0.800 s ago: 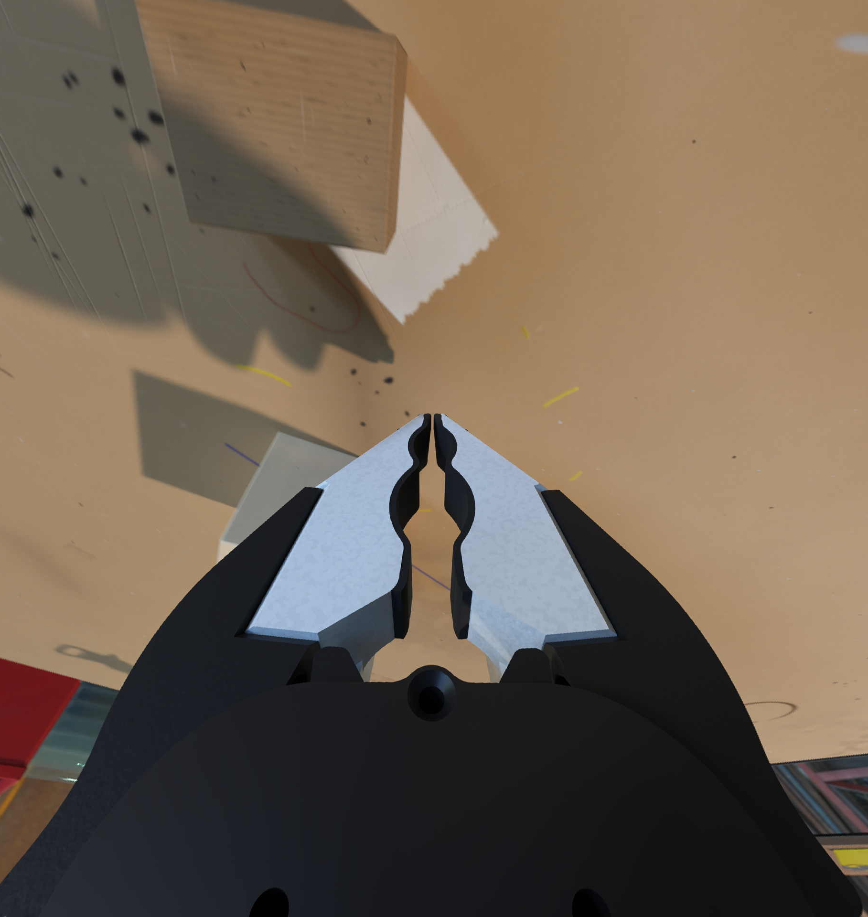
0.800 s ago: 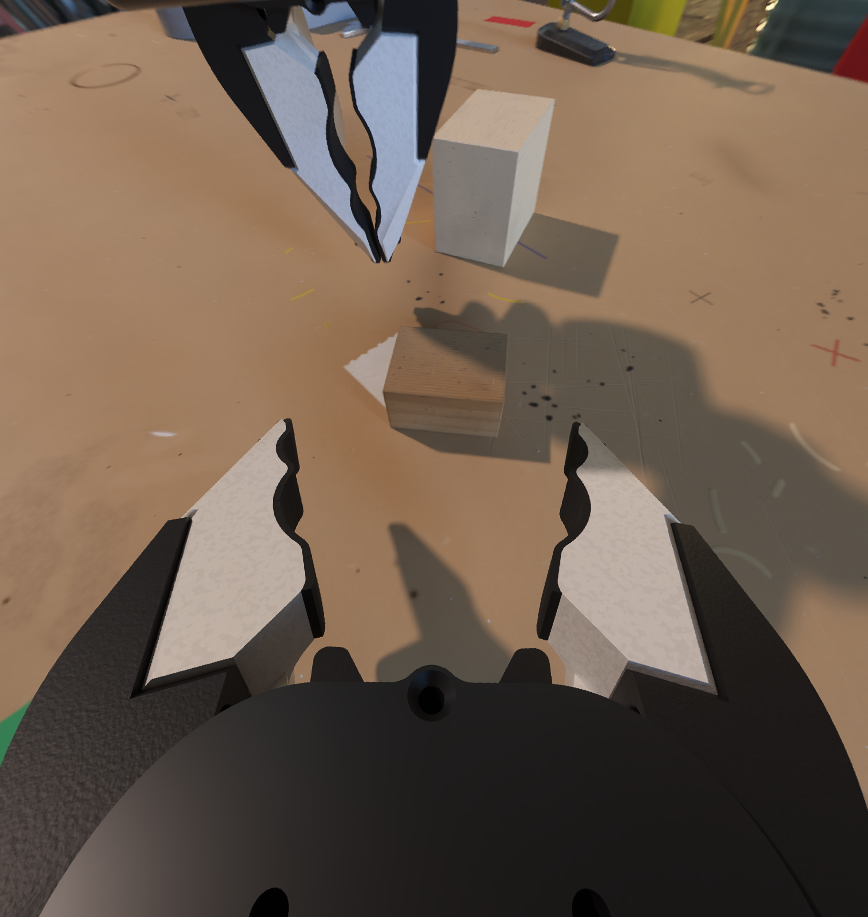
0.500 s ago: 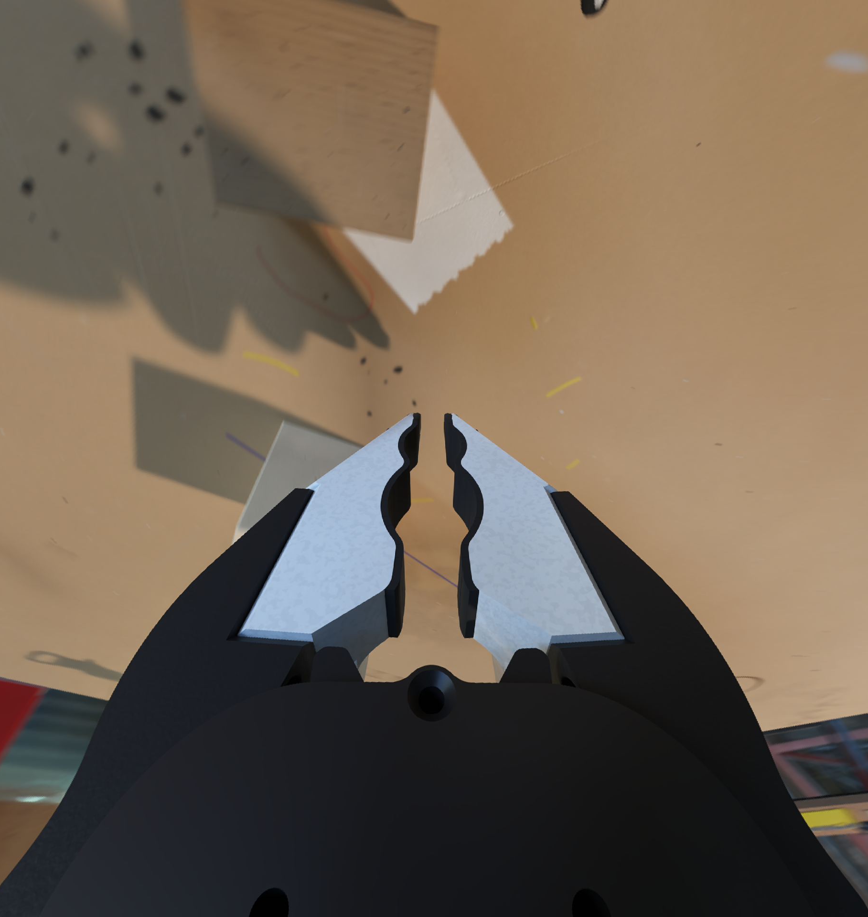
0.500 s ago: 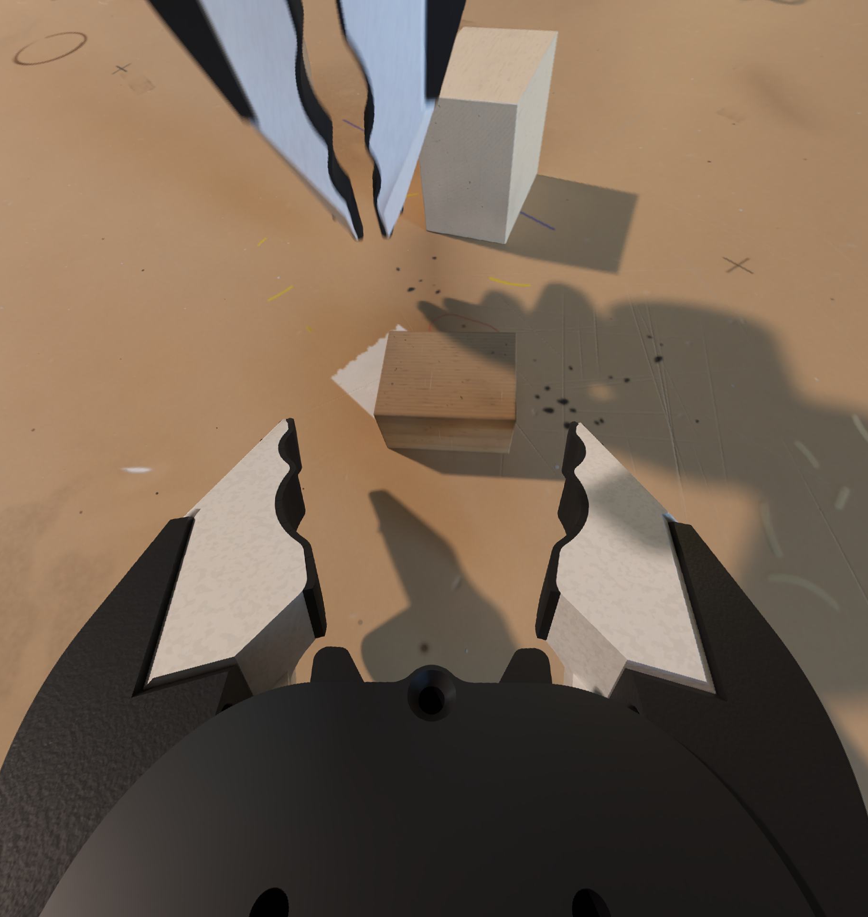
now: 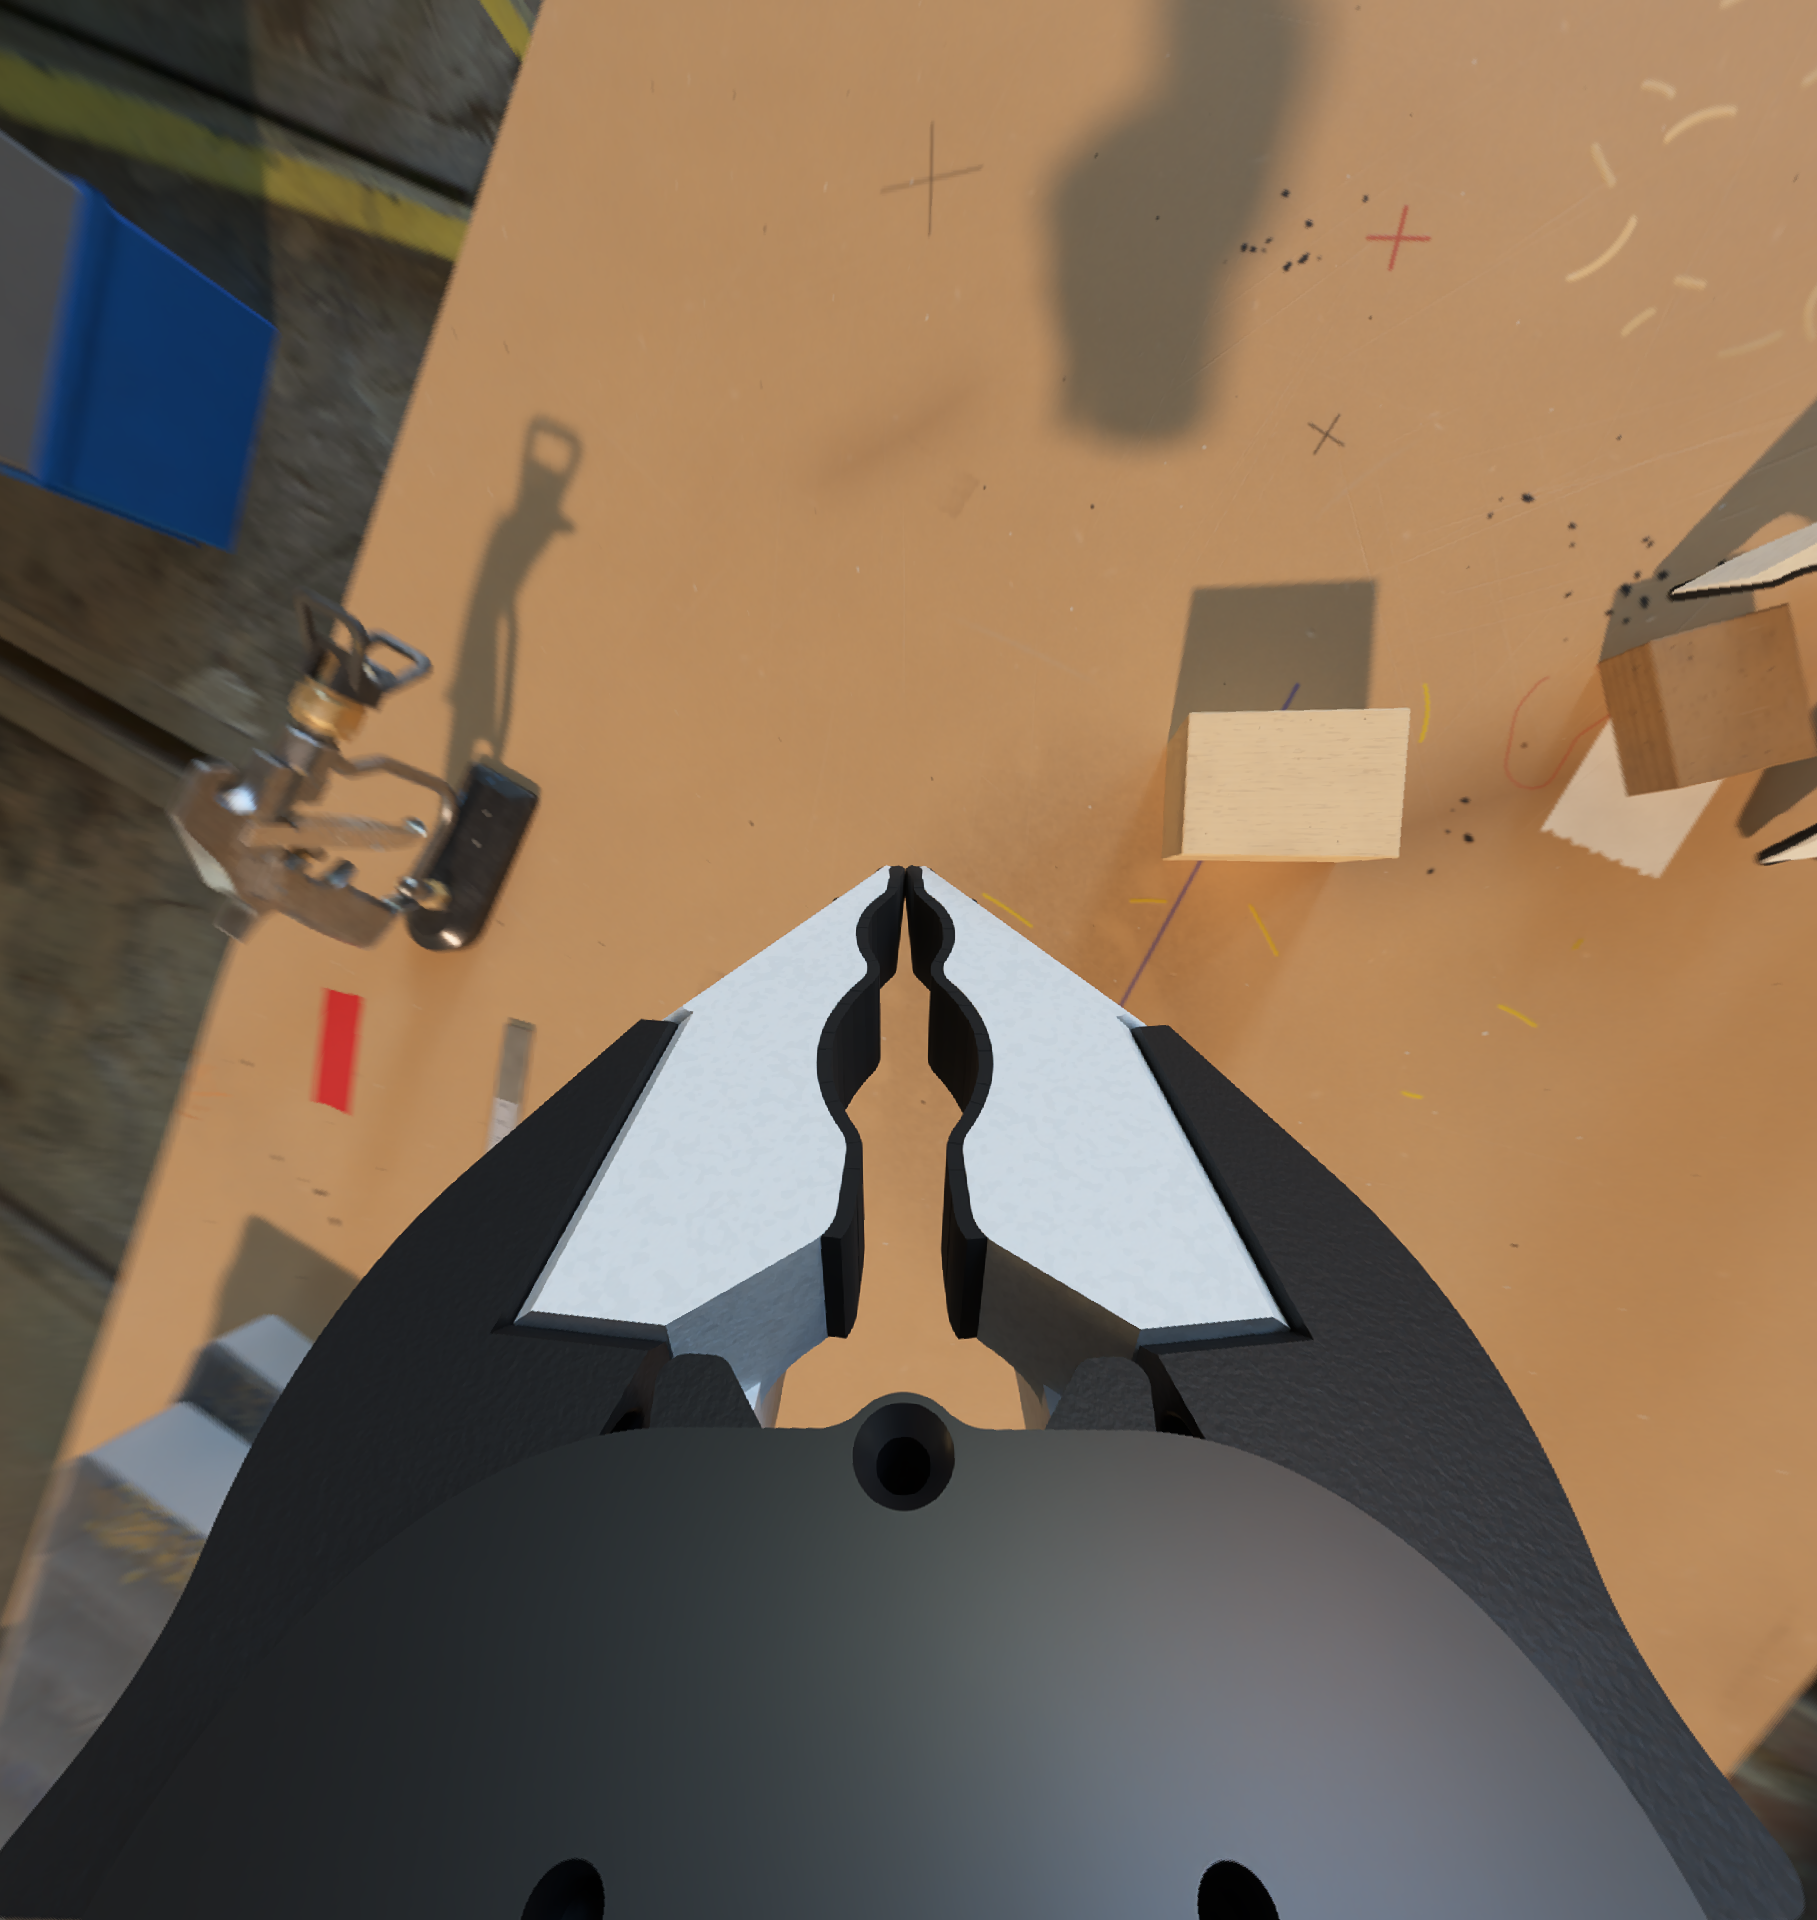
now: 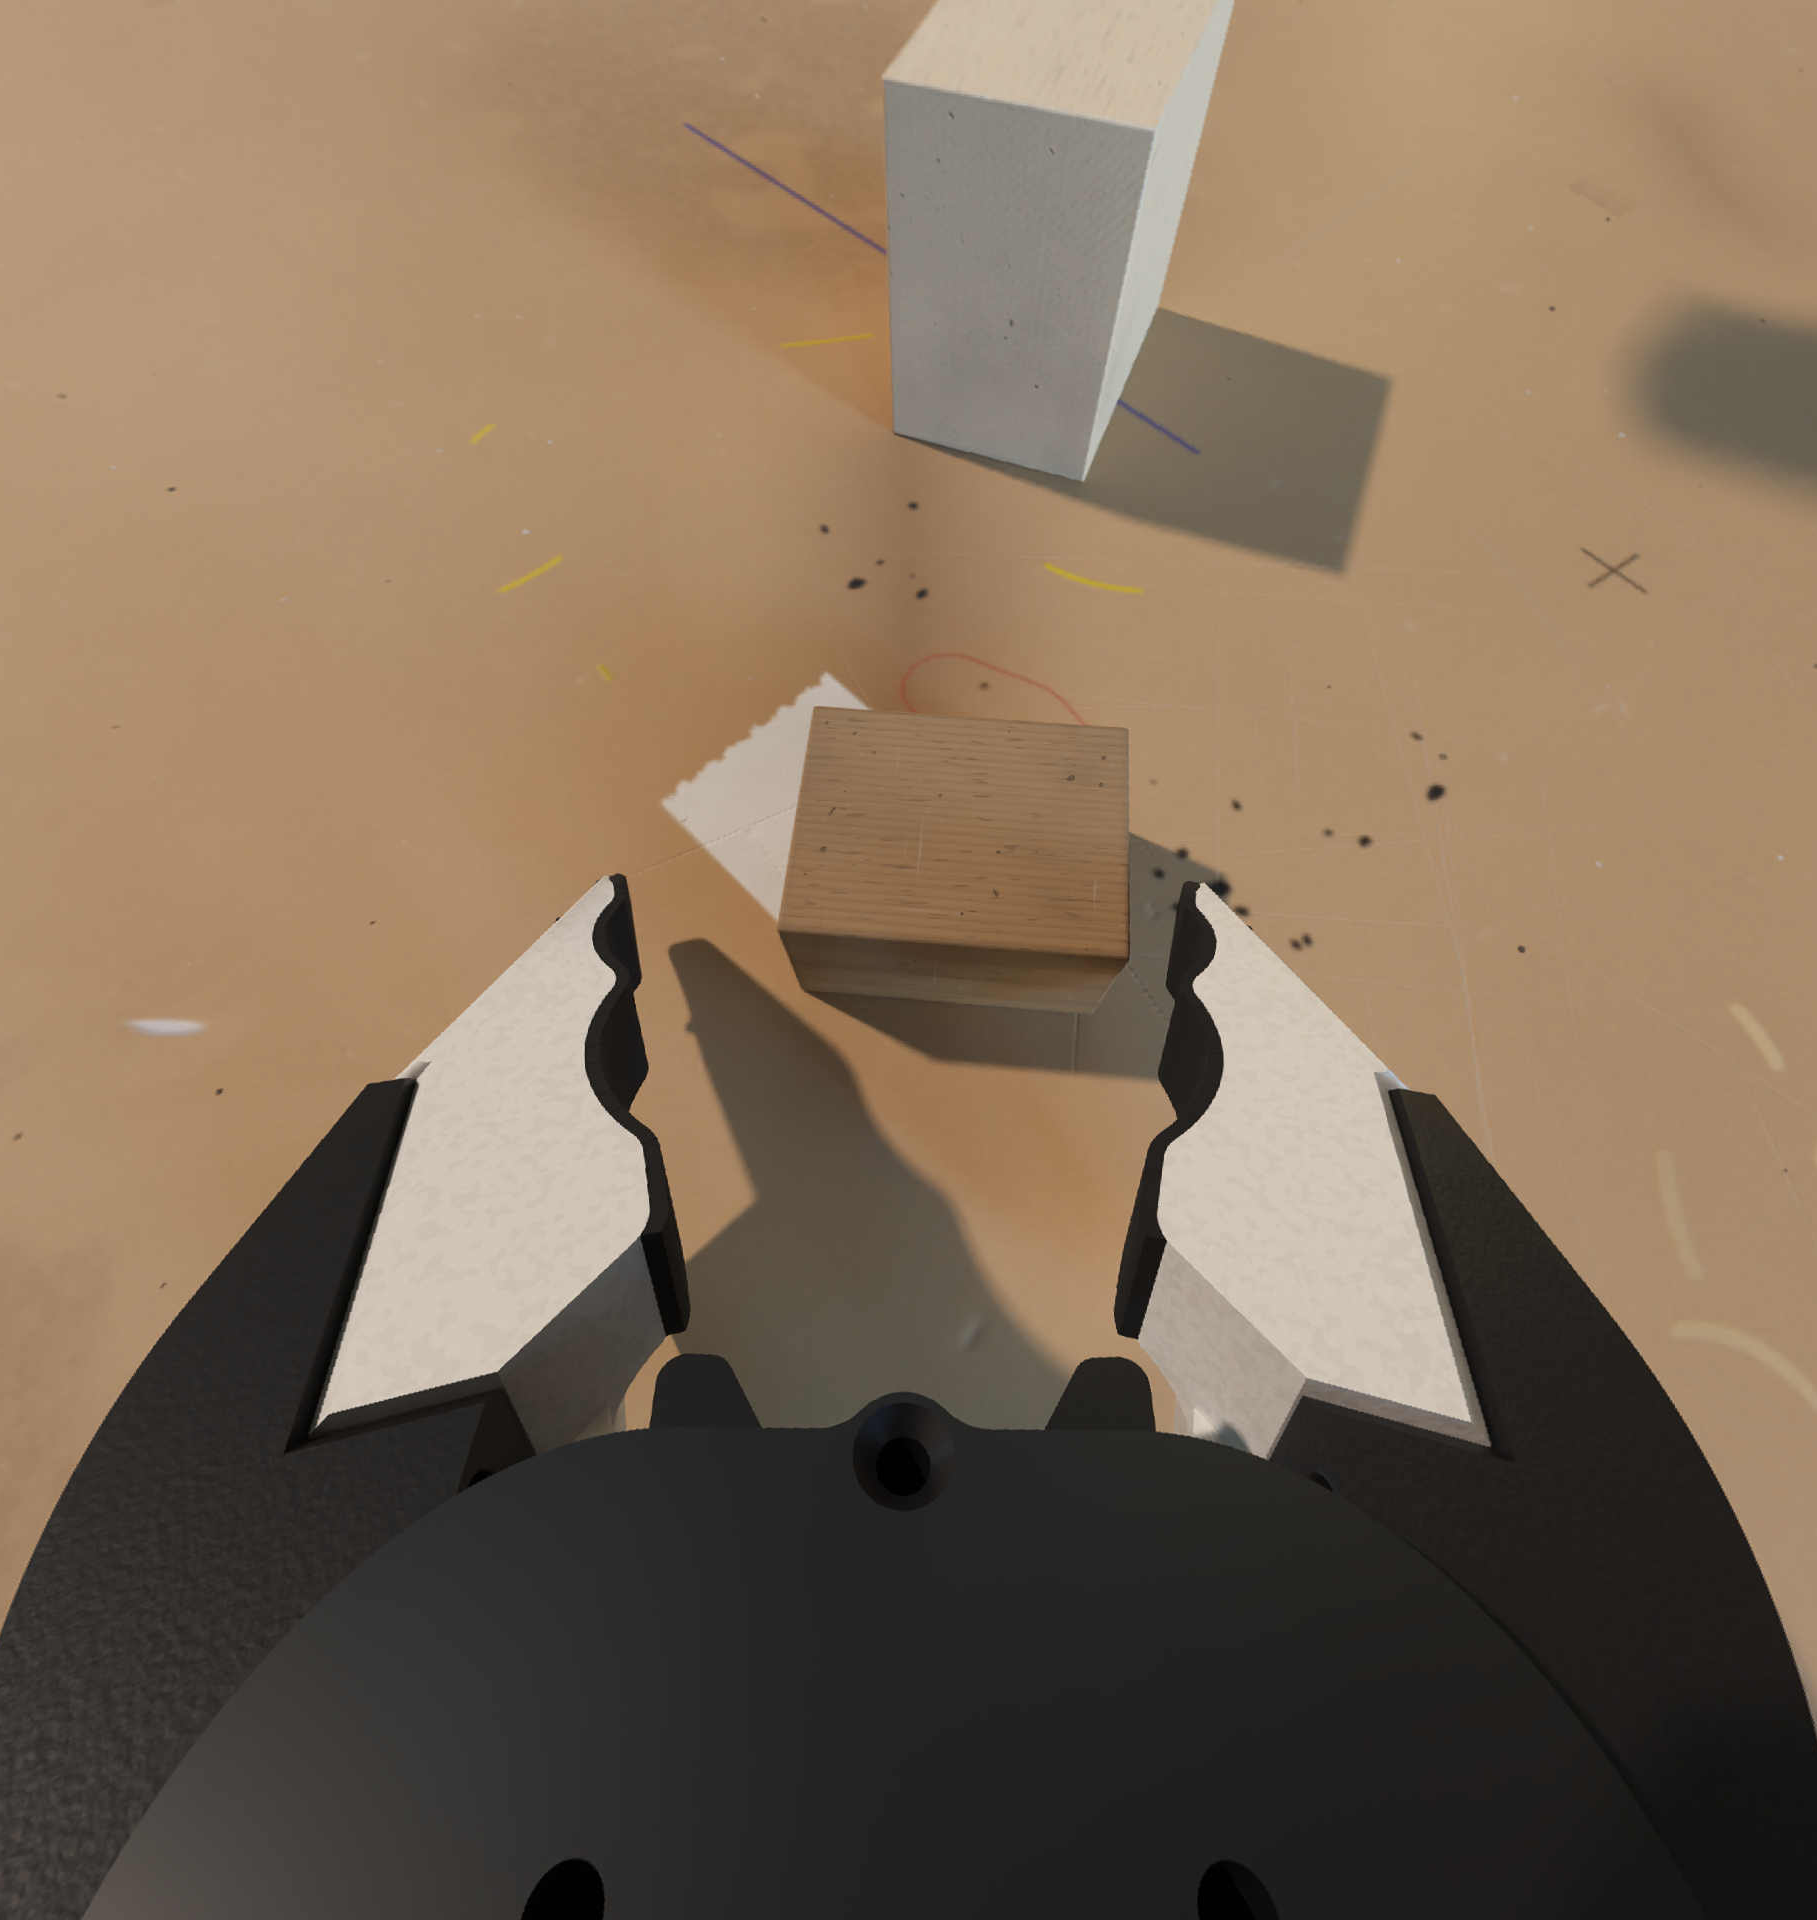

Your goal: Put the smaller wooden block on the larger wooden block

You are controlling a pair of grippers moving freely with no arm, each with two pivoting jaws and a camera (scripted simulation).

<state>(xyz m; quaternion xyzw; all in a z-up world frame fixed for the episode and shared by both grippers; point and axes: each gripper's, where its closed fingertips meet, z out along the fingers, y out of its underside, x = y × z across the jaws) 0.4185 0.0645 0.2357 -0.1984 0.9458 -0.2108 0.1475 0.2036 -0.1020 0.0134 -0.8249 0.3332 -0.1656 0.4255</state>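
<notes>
The smaller wooden block (image 6: 956,842) is brown and flat, and lies partly on a white paper scrap (image 6: 743,790). My right gripper (image 6: 904,894) is open and empty, just short of the block's near edge, its tips a little wider than the block. The larger wooden block (image 6: 1018,260) is pale, stands upright behind the small one, and has nothing on it. My left gripper (image 5: 904,873) is shut and empty, hanging above bare table left of both blocks. In the left wrist view the larger block (image 5: 1288,784) and the smaller block (image 5: 1704,696) show at the right, with the right gripper's fingers (image 5: 1777,561) flanking the small one.
A metal spray gun (image 5: 332,810) lies near the table's left edge (image 5: 405,416), with a red tape strip (image 5: 338,1049) beside it. A blue box (image 5: 135,384) stands off the table. A grey block (image 5: 156,1455) sits at the lower left.
My left gripper has pulled away from above the blocks, turned, and closed its small gap; it has left the right wrist view. My right gripper has moved closer to the smaller block.
</notes>
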